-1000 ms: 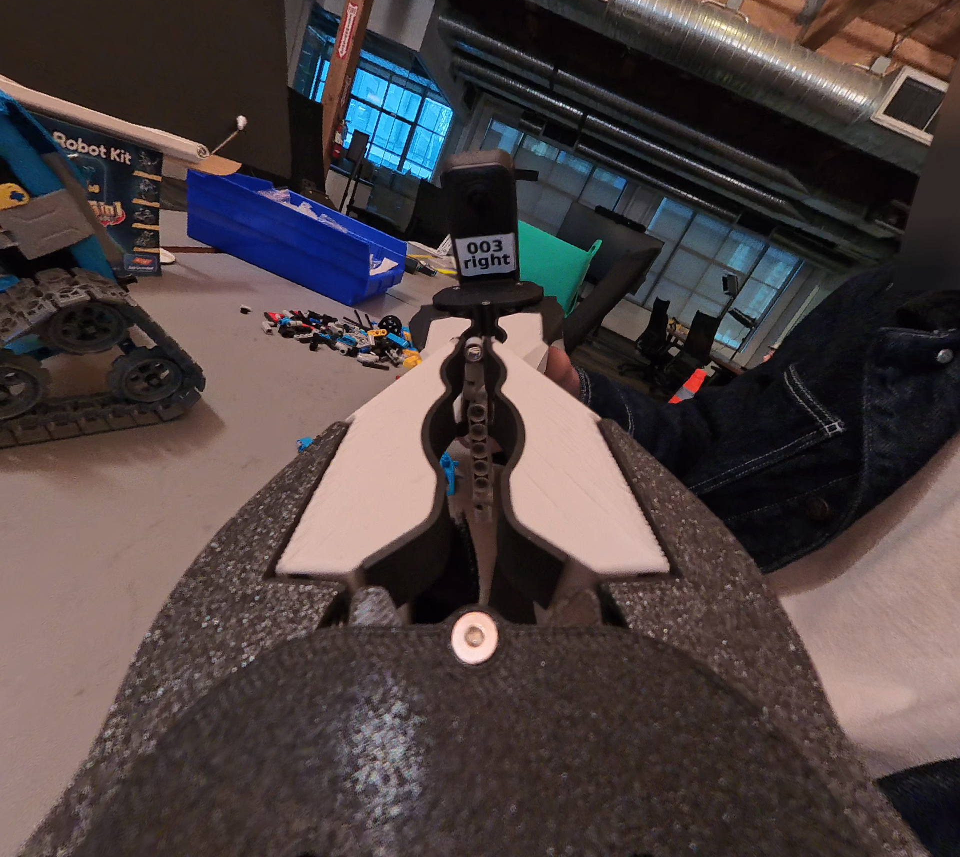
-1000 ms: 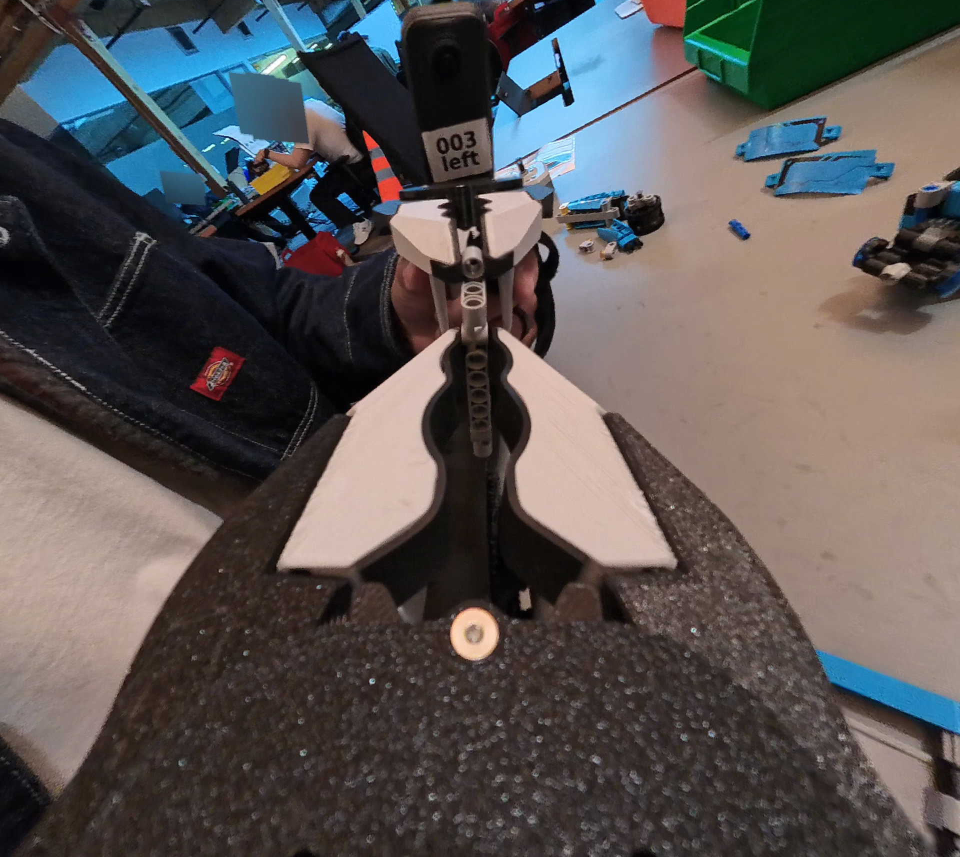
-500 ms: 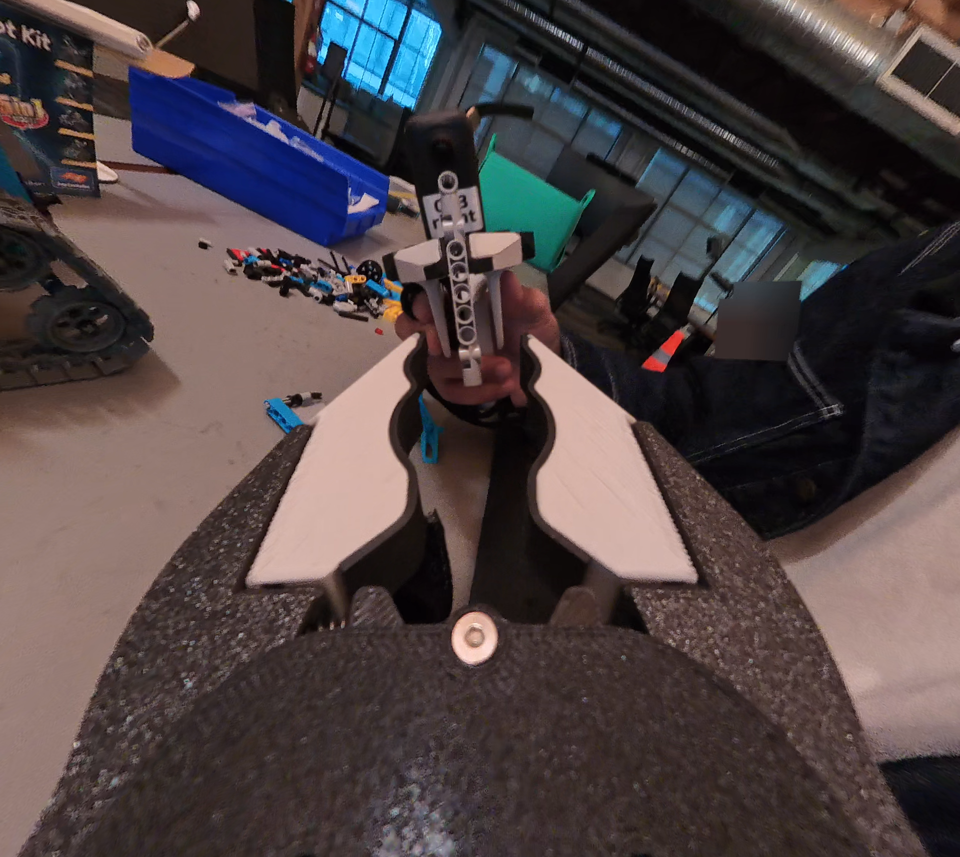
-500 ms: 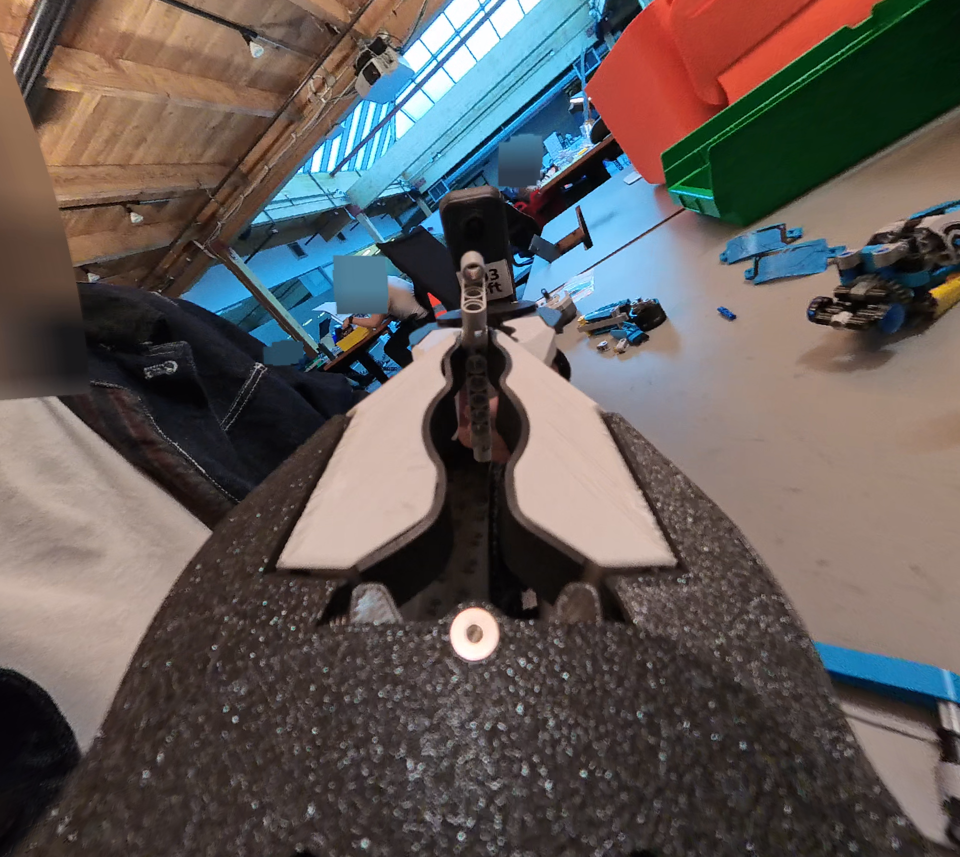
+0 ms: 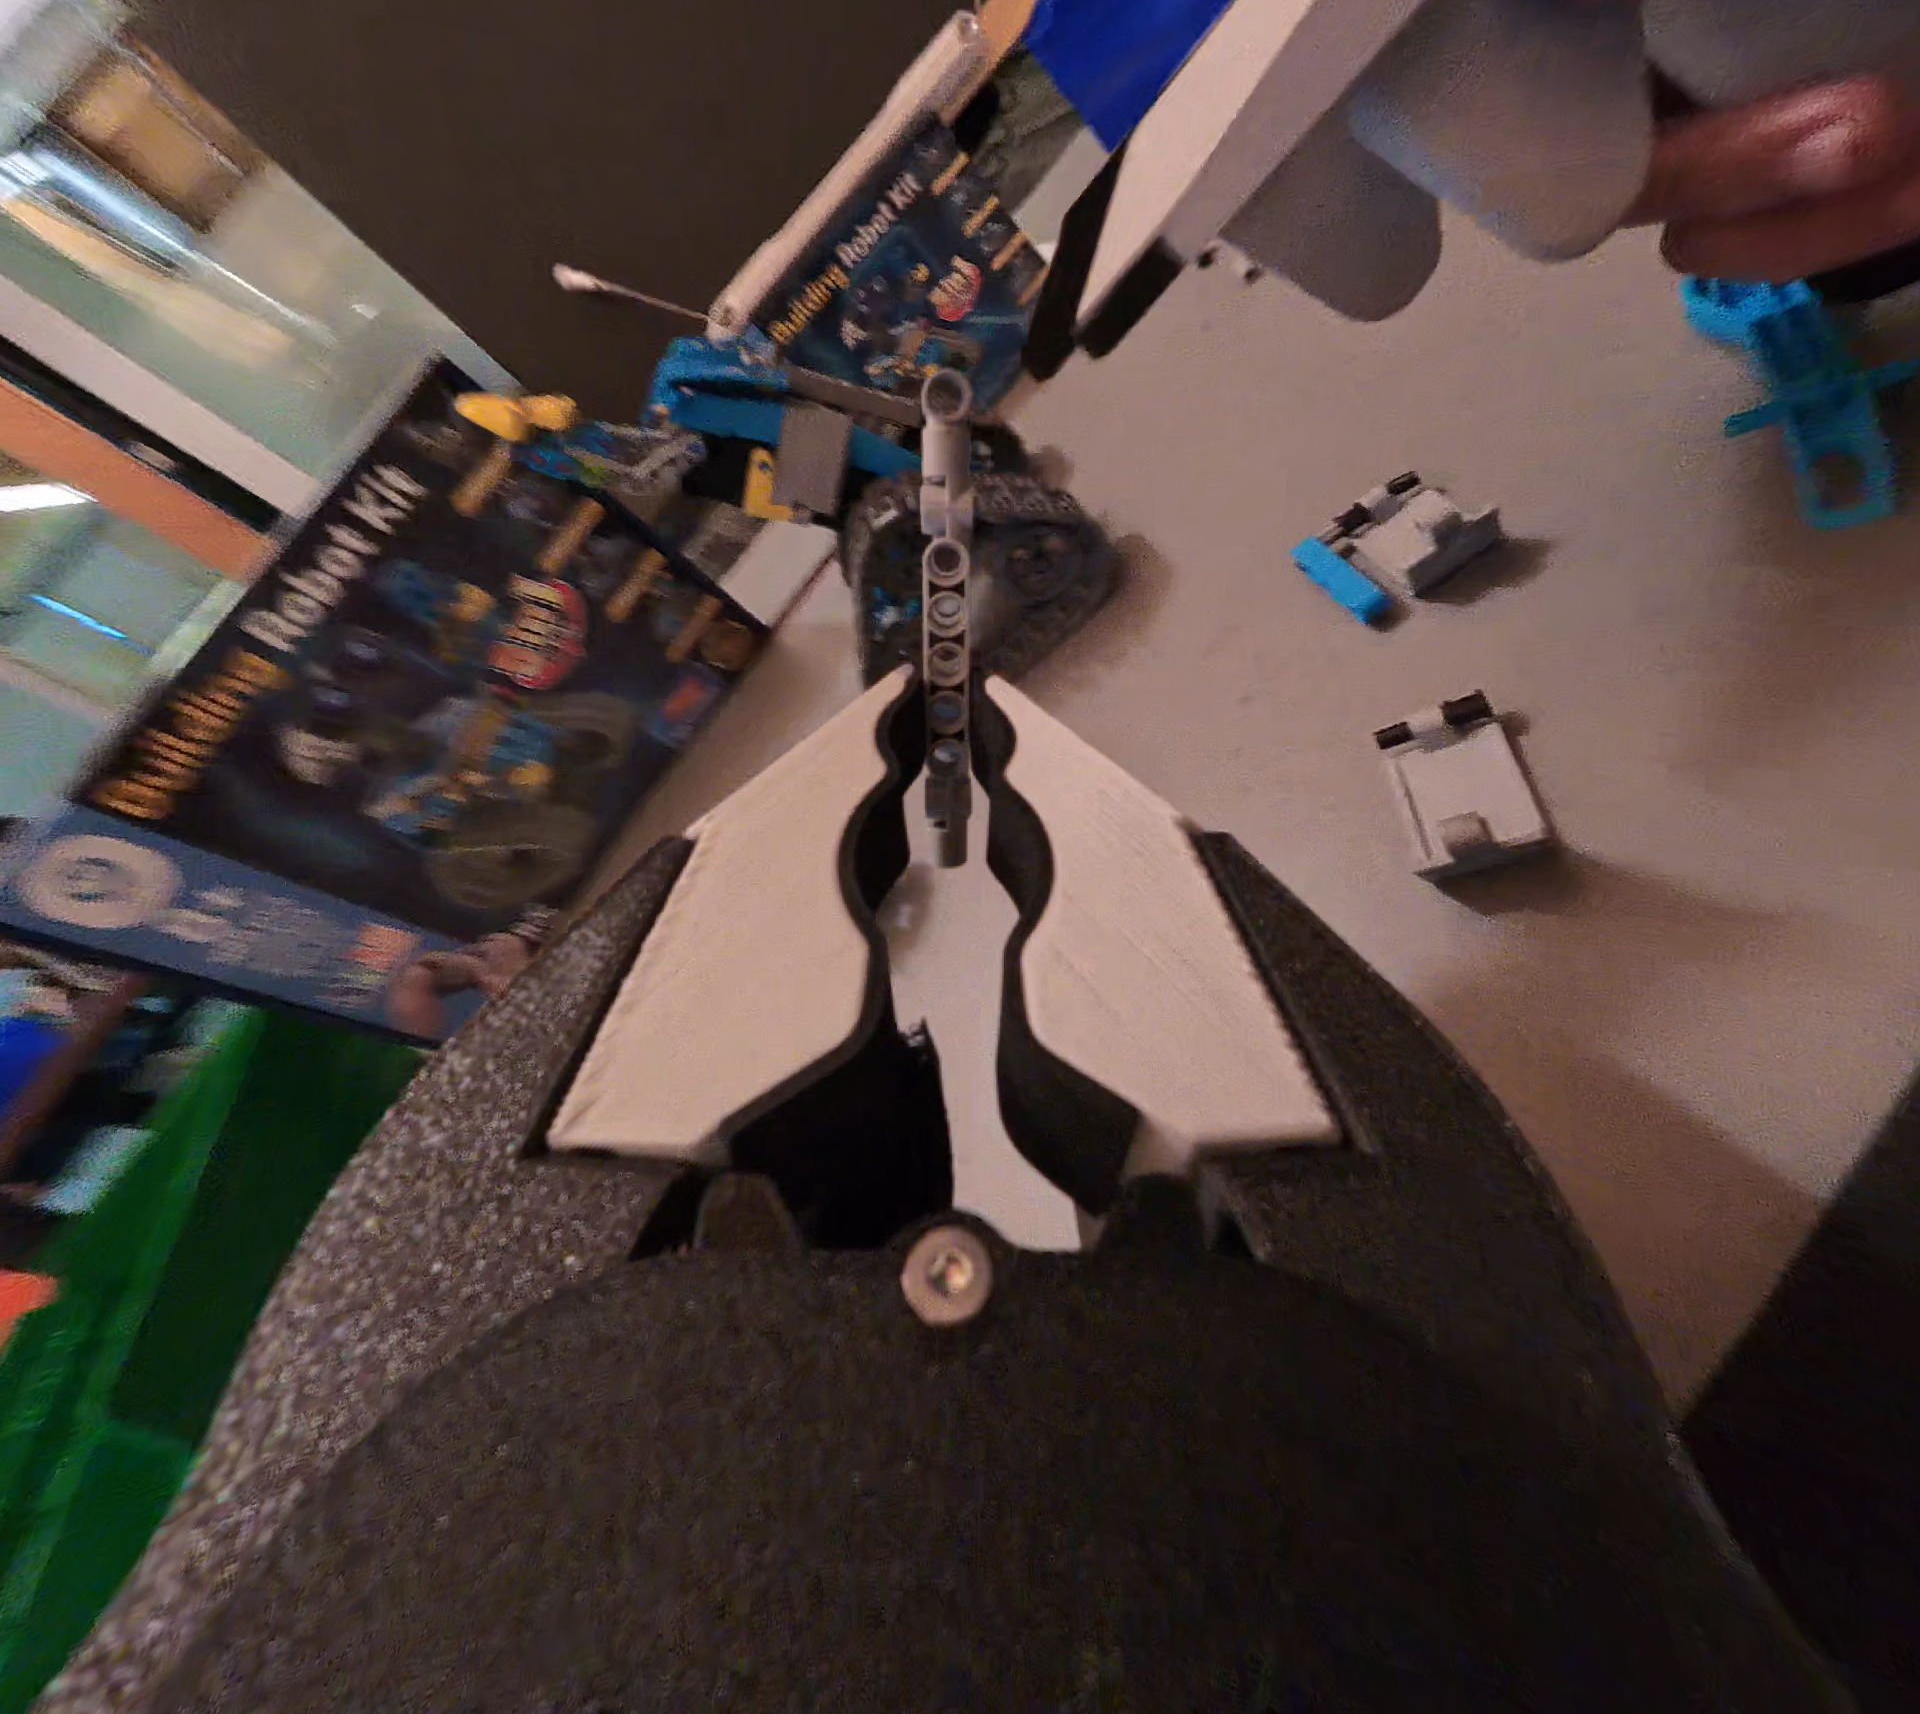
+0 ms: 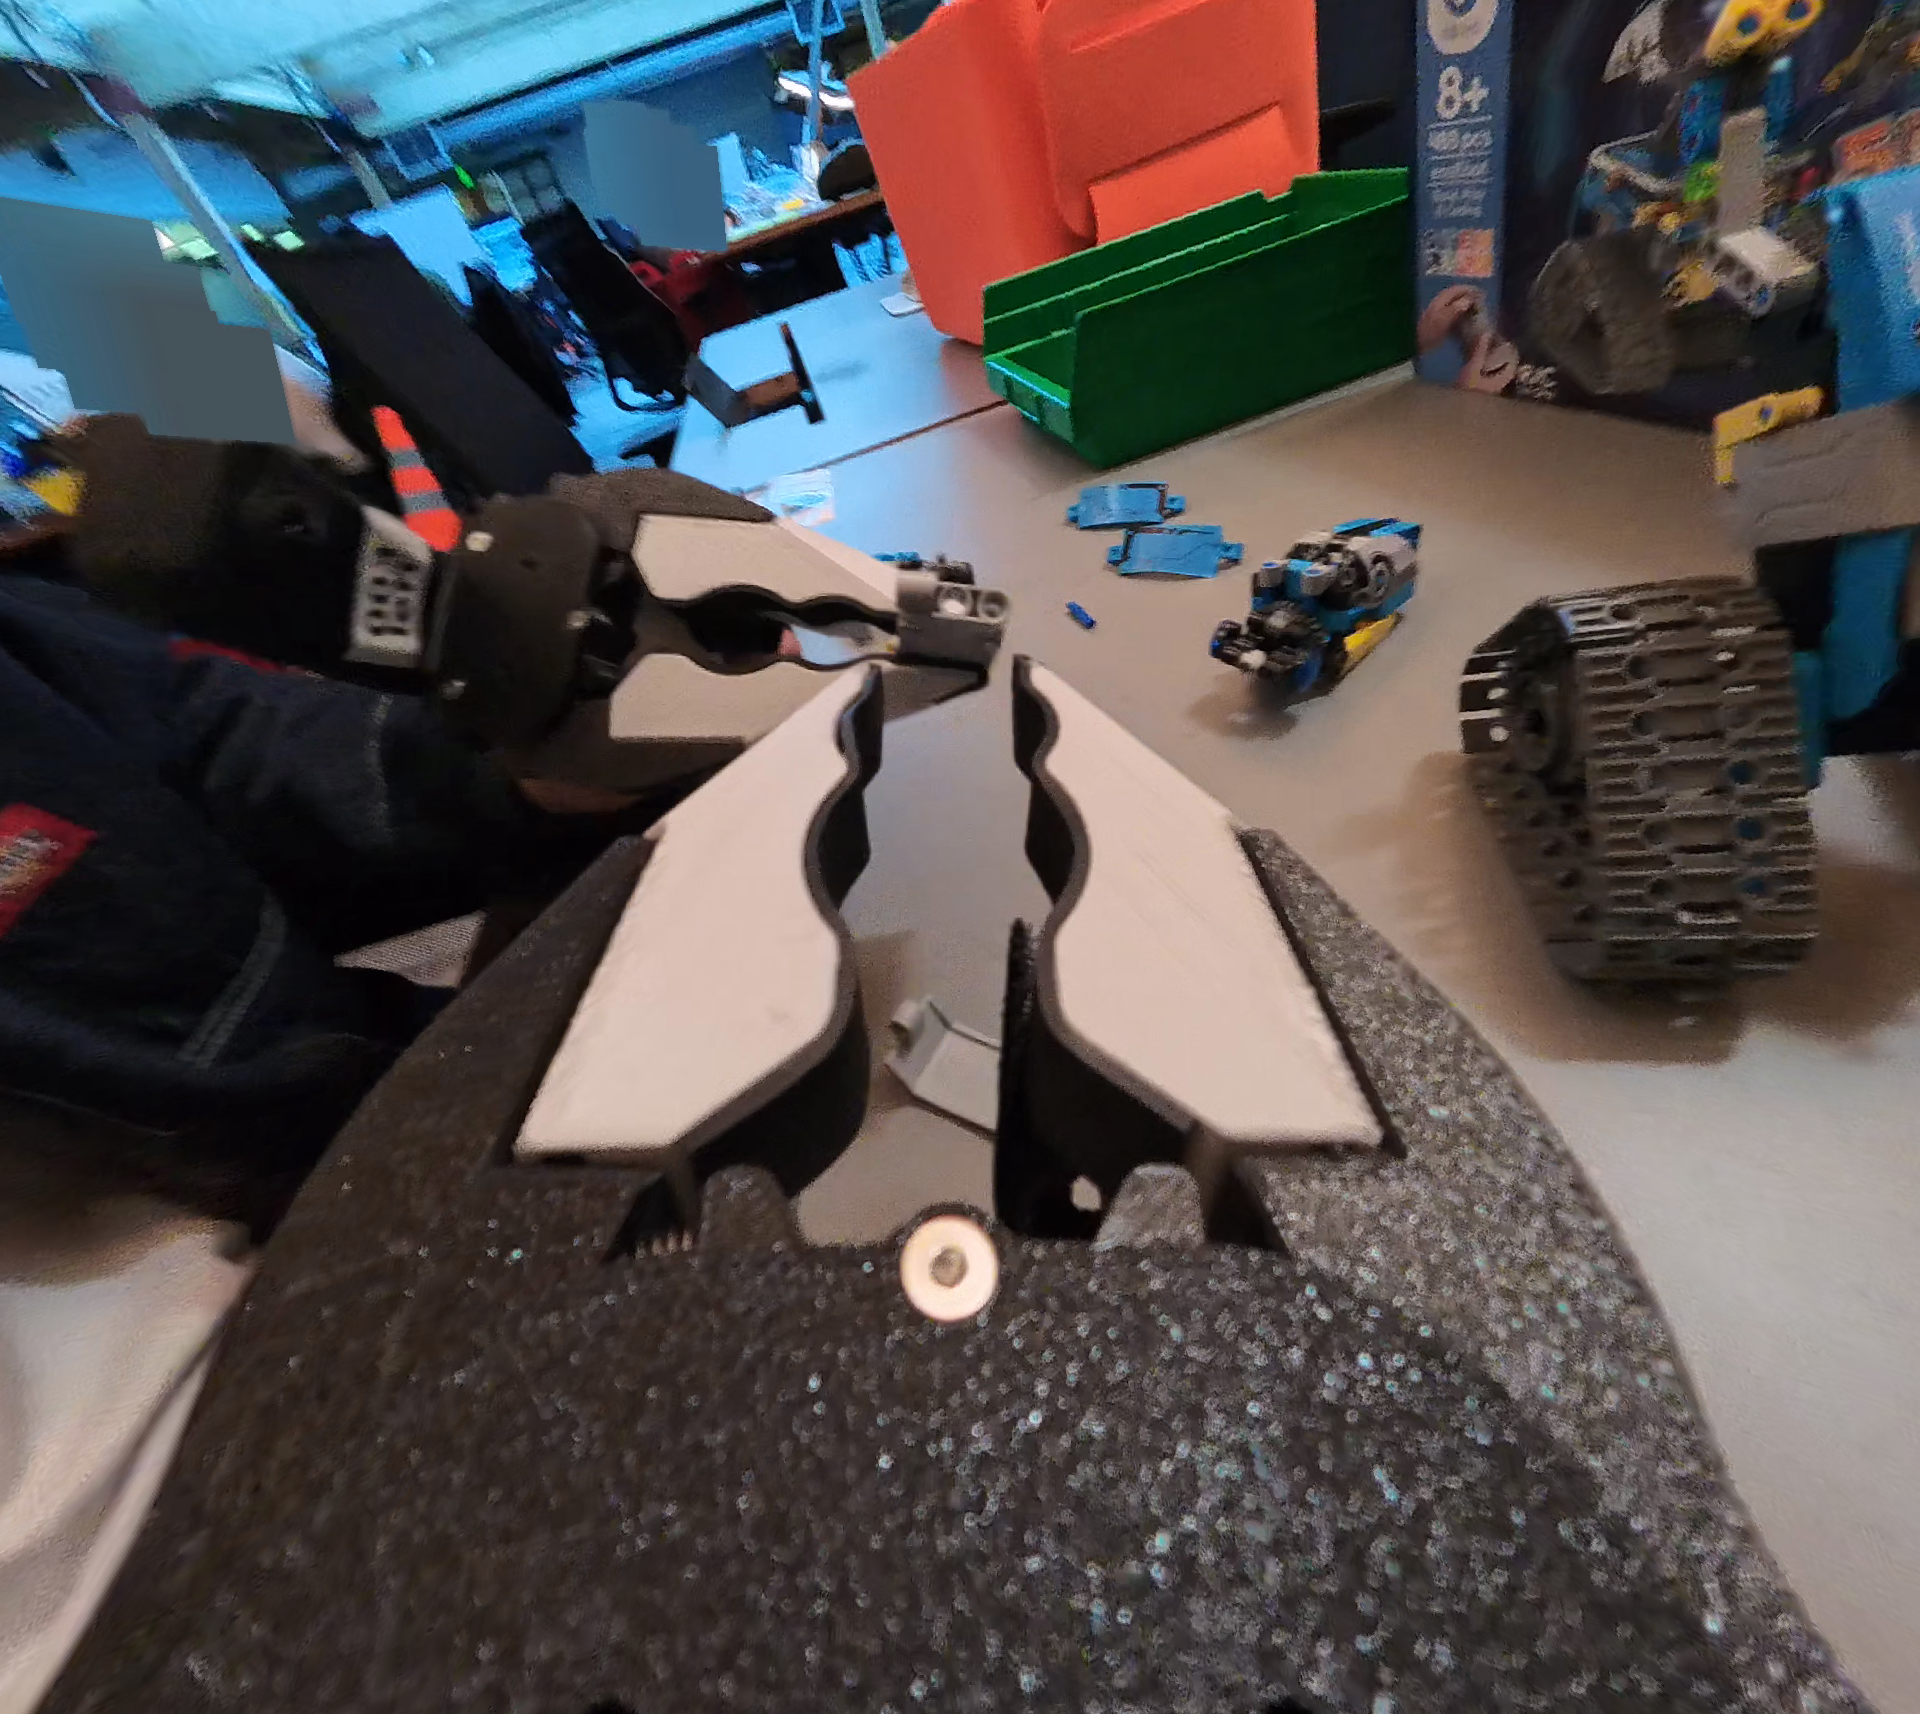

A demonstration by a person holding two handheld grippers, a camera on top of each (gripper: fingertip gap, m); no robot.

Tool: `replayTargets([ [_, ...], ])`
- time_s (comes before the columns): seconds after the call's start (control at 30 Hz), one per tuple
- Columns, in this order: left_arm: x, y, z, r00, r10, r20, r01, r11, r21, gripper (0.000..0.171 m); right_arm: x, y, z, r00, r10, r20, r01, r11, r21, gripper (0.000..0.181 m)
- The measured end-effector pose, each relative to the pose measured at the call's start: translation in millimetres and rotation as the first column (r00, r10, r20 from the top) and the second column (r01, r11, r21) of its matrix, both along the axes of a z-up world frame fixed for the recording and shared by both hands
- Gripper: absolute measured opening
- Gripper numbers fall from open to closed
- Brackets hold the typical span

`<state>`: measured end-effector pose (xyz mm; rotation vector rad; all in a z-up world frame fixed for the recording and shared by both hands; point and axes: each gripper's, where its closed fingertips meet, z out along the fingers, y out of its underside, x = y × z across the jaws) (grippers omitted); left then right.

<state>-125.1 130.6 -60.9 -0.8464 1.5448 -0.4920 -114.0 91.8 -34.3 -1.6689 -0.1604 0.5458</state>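
Matt plastic beam (image 5: 943,625); smooth grey table (image 5: 1351,989).

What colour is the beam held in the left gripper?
Light grey. The beam, with a row of round holes, shows best in the left wrist view, clamped in the left gripper.

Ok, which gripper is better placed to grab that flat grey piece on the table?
Right. The right gripper is open and empty, with the flat grey piece showing between its fingers; the left gripper is shut on a grey holed beam.
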Motion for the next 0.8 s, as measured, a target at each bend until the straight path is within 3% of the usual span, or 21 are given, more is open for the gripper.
replayTargets([
  [0.1,-1,-1,5,0.999,0.041,0.031,-0.046,0.987,0.157,0.006,-6,1,-2,0.998,0.002,0.065,-0.002,1.000,-0.005,0.020],
  [0.23,1,-5,1,0.998,0.052,0.018,-0.055,0.965,0.258,0.006,-11,-2,4,0.993,-0.004,0.114,0.000,0.999,0.035,0.014],
  [0.33,2,-9,-3,0.999,0.039,0.005,-0.038,0.956,0.291,0.006,-10,-3,3,0.993,0.006,0.115,-0.009,1.000,0.030,0.012],
  [0.37,2,-11,-4,0.999,0.033,-0.002,-0.031,0.954,0.298,0.006,-12,-4,2,0.993,0.019,0.118,-0.022,0.999,0.025,0.000],
  [0.5,3,-10,-8,0.999,0.040,-0.021,-0.031,0.952,0.303,0.006,-14,-3,-3,0.990,0.029,0.135,-0.030,1.000,0.005,0.003],
  [0.57,3,-9,-9,0.999,0.044,-0.026,-0.035,0.956,0.292,0.006,-9,-2,-3,0.992,0.008,0.127,-0.008,1.000,0.001,0.016],
  [0.8,5,-8,-16,0.997,0.052,-0.058,-0.032,0.952,0.303,0.006,-6,-1,-16,0.992,0.022,0.123,-0.013,0.997,-0.074,0.013],
])
